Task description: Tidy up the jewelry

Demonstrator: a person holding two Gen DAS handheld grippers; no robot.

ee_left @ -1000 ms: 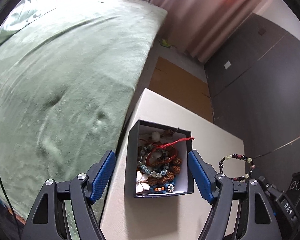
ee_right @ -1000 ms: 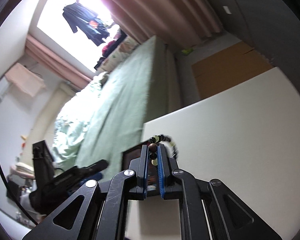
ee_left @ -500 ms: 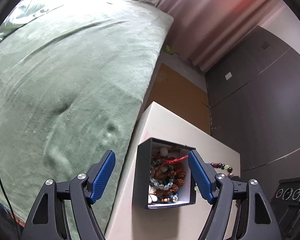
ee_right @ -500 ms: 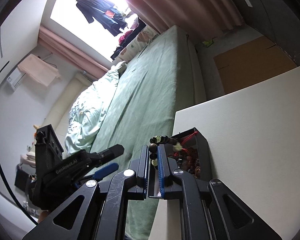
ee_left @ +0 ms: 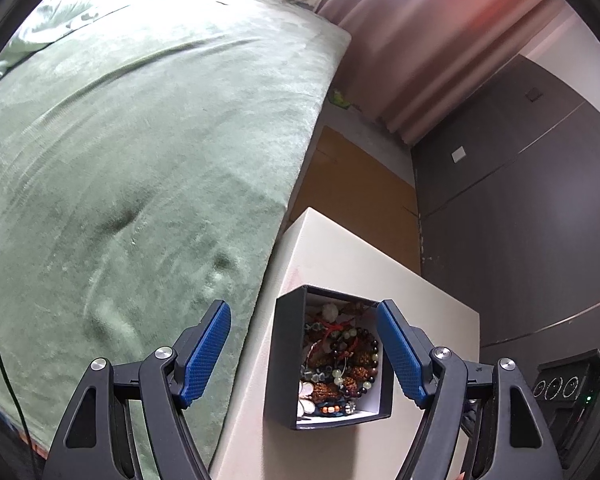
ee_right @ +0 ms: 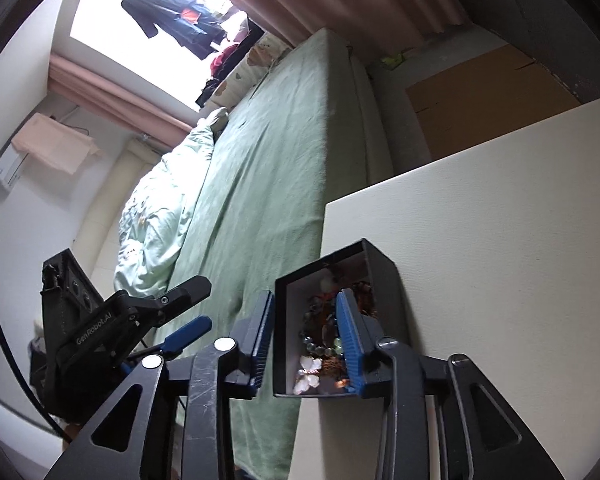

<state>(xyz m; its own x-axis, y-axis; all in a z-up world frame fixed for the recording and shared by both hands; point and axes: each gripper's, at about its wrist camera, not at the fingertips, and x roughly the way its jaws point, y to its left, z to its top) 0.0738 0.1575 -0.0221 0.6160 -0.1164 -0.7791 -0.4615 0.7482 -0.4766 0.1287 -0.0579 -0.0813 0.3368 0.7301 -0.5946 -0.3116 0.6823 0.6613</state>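
Note:
A black box point(ee_left: 284, 360) with a white inside stands on the cream table point(ee_left: 340, 256) and holds a heap of jewelry point(ee_left: 332, 364). On top of the heap lies a bracelet of dark and pale green beads point(ee_left: 370, 360). My left gripper point(ee_left: 302, 308) hovers open above the box, with nothing between its blue pads. In the right wrist view my right gripper point(ee_right: 303, 298) hangs over the near left wall of the box point(ee_right: 384, 300). Its jaws are opening and nothing is between them. The left gripper point(ee_right: 198, 304) shows to the left there.
A bed under a green blanket point(ee_left: 140, 160) runs along the table's left edge. Brown cardboard point(ee_left: 356, 184) lies on the floor beyond the table, with pink curtains point(ee_left: 400, 40) and dark cabinet doors point(ee_left: 520, 200) behind. Cream table surface point(ee_right: 500, 240) stretches right of the box.
My right gripper moved over the box and its jaws parted. The beaded bracelet that it pinched now lies in the box. The left gripper shifted slightly and stayed open.

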